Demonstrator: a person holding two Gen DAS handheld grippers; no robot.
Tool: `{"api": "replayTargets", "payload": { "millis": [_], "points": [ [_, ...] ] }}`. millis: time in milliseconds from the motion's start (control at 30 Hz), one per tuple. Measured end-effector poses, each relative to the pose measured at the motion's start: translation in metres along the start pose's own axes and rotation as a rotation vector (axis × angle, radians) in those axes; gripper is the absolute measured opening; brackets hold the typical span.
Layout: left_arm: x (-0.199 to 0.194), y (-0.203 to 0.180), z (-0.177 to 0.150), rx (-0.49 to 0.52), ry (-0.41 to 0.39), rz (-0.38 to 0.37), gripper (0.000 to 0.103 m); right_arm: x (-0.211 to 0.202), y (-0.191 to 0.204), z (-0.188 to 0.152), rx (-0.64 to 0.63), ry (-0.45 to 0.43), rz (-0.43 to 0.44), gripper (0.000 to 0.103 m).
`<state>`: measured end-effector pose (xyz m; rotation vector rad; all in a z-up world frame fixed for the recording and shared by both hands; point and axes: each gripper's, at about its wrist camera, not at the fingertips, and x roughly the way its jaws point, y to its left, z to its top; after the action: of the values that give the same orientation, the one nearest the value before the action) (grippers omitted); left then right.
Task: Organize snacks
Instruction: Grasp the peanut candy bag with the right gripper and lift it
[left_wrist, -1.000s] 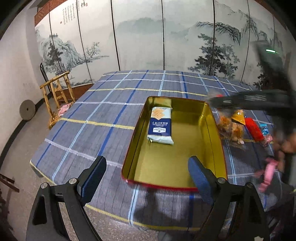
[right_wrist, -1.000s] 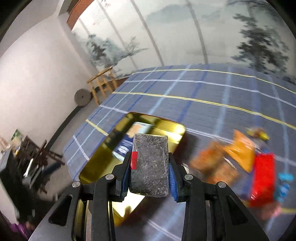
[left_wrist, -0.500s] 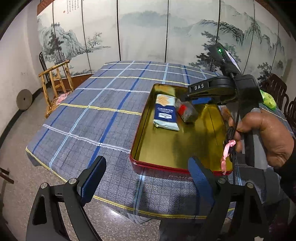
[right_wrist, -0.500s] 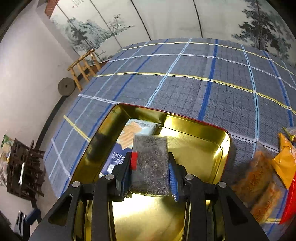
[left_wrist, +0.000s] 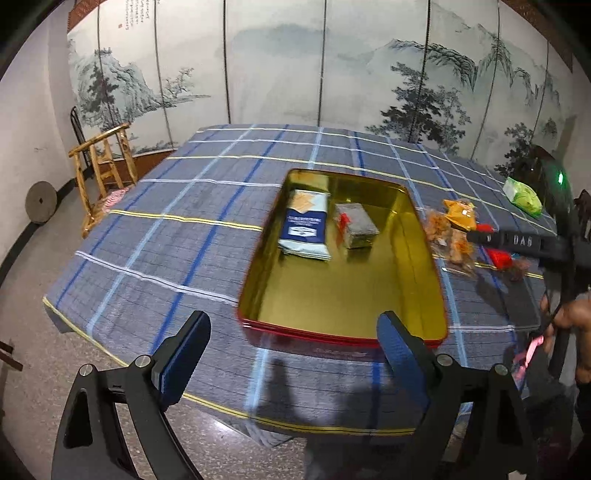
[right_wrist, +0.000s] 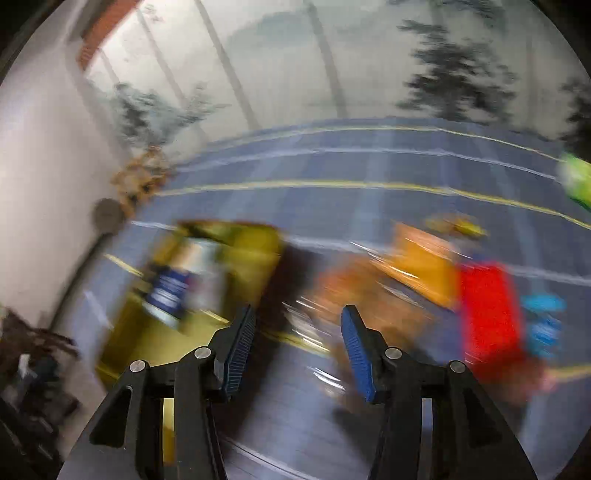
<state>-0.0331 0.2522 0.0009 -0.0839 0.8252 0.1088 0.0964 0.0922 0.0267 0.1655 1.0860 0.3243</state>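
Observation:
A gold tin with a red rim (left_wrist: 428, 243) lies on the blue plaid tablecloth (left_wrist: 177, 236). Inside it a blue-and-white cracker pack (left_wrist: 304, 229) lies beside a dark grey snack block (left_wrist: 356, 224). My left gripper (left_wrist: 291, 354) hovers open over the tin's near edge, with nothing between its fingers. My right gripper (right_wrist: 297, 345) is empty with its jaws opening, to the right of the tin (right_wrist: 255, 251) and over the loose snacks; that view is blurred. An orange packet (left_wrist: 460, 214), a clear bag of orange crisps (left_wrist: 445, 238) and a red packet (right_wrist: 491, 310) lie right of the tin.
A green packet (left_wrist: 524, 192) sits at the table's far right. A person's hand (left_wrist: 572, 317) holds the right gripper's handle at the right edge. A wooden chair (left_wrist: 103, 173) stands left of the table, before a painted folding screen (left_wrist: 295, 74).
The right gripper carried the dark grey block into the tin, let it go beside the cracker pack, then swung right out of the tin. The left gripper stayed open and nearly still.

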Motion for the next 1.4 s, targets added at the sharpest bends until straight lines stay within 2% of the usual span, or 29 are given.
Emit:
{"api": "replayTargets", "payload": {
  "millis": [100,233,333,400,533,600,667,800,900,967,1033,1167,1267,1367,1400],
  "points": [
    [0.001,-0.012,0.000,0.018,0.010,-0.025,0.089,0.009,-0.027,-0.008,0.100,0.044,0.003,0.050],
    [-0.002,-0.023,-0.004,0.069,0.009,-0.023,0.091,0.027,-0.021,0.000,0.112,0.053,0.021,0.050],
    [0.000,-0.024,-0.006,0.071,0.020,-0.016,0.091,0.045,-0.014,0.006,0.089,0.086,-0.047,0.056],
    [0.002,-0.022,-0.007,0.064,0.030,-0.016,0.091,0.050,-0.014,0.010,0.093,0.071,-0.065,0.059],
    [0.007,-0.022,-0.008,0.052,0.059,-0.026,0.091,0.058,0.000,0.014,-0.049,0.069,-0.151,0.058],
    [0.005,-0.024,-0.008,0.054,0.058,-0.029,0.091,0.058,0.004,0.014,-0.088,0.086,-0.162,0.052],
    [0.002,-0.027,-0.008,0.059,0.050,-0.030,0.091,0.054,0.008,0.009,-0.137,0.098,-0.145,0.045],
    [-0.004,-0.039,-0.008,0.096,0.037,-0.035,0.091,0.032,-0.002,-0.023,-0.168,0.101,-0.086,0.044],
    [-0.006,-0.054,-0.007,0.135,0.031,-0.049,0.091,-0.005,-0.017,-0.056,-0.152,0.079,-0.029,0.044],
    [-0.007,-0.068,-0.006,0.167,0.030,-0.080,0.091,-0.030,-0.034,-0.071,-0.126,0.057,-0.027,0.044],
    [-0.006,-0.083,-0.002,0.187,0.037,-0.143,0.091,-0.055,-0.059,-0.083,-0.080,0.032,-0.040,0.044],
    [0.006,-0.119,0.011,0.185,0.077,-0.328,0.091,-0.096,-0.136,-0.096,0.043,-0.020,-0.161,0.044],
    [0.021,-0.151,0.020,0.187,0.080,-0.442,0.091,-0.109,-0.185,-0.097,0.107,-0.041,-0.238,0.044],
    [0.039,-0.195,0.027,0.259,0.097,-0.507,0.091,-0.113,-0.216,-0.100,0.131,-0.055,-0.289,0.045],
    [0.046,-0.209,0.028,0.288,0.101,-0.508,0.091,-0.113,-0.224,-0.100,0.136,-0.061,-0.295,0.045]
  ]
}}
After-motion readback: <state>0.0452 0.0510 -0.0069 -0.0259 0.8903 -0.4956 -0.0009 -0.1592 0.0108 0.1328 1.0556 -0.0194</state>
